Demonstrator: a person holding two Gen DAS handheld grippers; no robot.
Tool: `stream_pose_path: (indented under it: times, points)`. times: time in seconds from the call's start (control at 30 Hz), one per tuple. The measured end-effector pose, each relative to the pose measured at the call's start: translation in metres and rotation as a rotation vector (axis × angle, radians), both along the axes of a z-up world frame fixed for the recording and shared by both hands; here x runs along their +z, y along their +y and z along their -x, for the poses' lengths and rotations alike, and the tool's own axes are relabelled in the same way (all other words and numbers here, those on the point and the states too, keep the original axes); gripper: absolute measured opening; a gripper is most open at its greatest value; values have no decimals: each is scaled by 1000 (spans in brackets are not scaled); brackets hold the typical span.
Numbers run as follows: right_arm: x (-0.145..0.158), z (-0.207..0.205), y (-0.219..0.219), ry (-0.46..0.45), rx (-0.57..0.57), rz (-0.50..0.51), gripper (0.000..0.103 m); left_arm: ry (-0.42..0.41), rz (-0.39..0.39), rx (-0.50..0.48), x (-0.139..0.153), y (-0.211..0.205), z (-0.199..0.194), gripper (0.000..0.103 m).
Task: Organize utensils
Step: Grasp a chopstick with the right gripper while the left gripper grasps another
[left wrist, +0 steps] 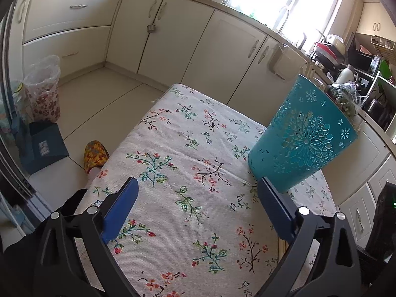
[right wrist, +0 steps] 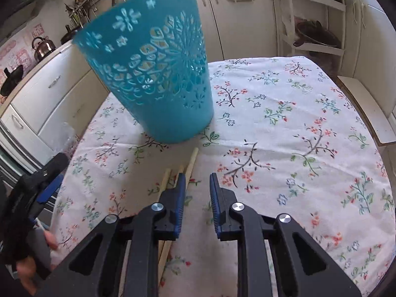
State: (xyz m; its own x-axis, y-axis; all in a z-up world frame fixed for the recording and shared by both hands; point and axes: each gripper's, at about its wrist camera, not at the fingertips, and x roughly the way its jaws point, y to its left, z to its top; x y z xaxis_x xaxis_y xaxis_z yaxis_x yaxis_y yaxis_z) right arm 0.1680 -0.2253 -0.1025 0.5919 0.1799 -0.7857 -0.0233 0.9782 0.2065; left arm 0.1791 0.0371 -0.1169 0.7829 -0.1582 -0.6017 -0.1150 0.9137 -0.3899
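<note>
A teal perforated plastic holder (right wrist: 153, 74) stands upright on the floral tablecloth (right wrist: 284, 123); it also shows in the left wrist view (left wrist: 302, 136), with pale wooden sticks rising from its far rim. Several wooden chopsticks (right wrist: 190, 165) lie on the cloth just in front of the holder, partly under my right gripper's left finger. My right gripper (right wrist: 197, 177) is open and empty, just right of the chopsticks. My left gripper (left wrist: 198, 185) is wide open and empty above the cloth, its right finger close to the holder's base.
The table's far and left edges (left wrist: 158, 99) drop to the tiled floor. Cream kitchen cabinets (left wrist: 173, 37) surround the table. A white shelf rack (right wrist: 311, 24) stands beyond the far side. My left hand and gripper show at the lower left in the right wrist view (right wrist: 37, 198).
</note>
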Motion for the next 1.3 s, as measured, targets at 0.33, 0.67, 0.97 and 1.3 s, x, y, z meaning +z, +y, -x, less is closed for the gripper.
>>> stream_pose_path:
  times: [0.33,0.67,0.97,1.3]
  points:
    - [-12,-4,21,5,126,176,10,-3,9,-11,-1,0,0,93]
    - [-17,47,-60,-1,72,40,6,47,-62,-130,3,-26,-5,93]
    - [-13,38,-71,5,35,-109,7,128,-304,-346,-1,-110,12,92]
    - [-15,43,-77,2,60,-166,18,213,-430,-361,-13,-124,11,82]
